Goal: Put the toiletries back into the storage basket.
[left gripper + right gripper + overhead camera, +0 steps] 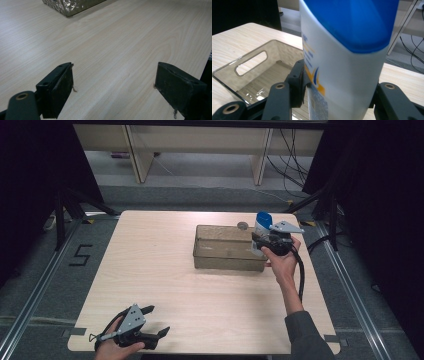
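High view: right gripper (260,241) pinches white bottle (260,227) with blue cap, upright, over right end of clear bin (227,254) near far right corner of surface (165,285). Left gripper (154,321) at near left corner, jaws spread.

Left gripper view: jaws wide apart over bare surface.

Right gripper view: jaws clamp bottle sides, bin below left.

Even overhead light brightens the table (165,285) against dark surroundings, while the close bottle (347,50) looks soft and slightly blurred.
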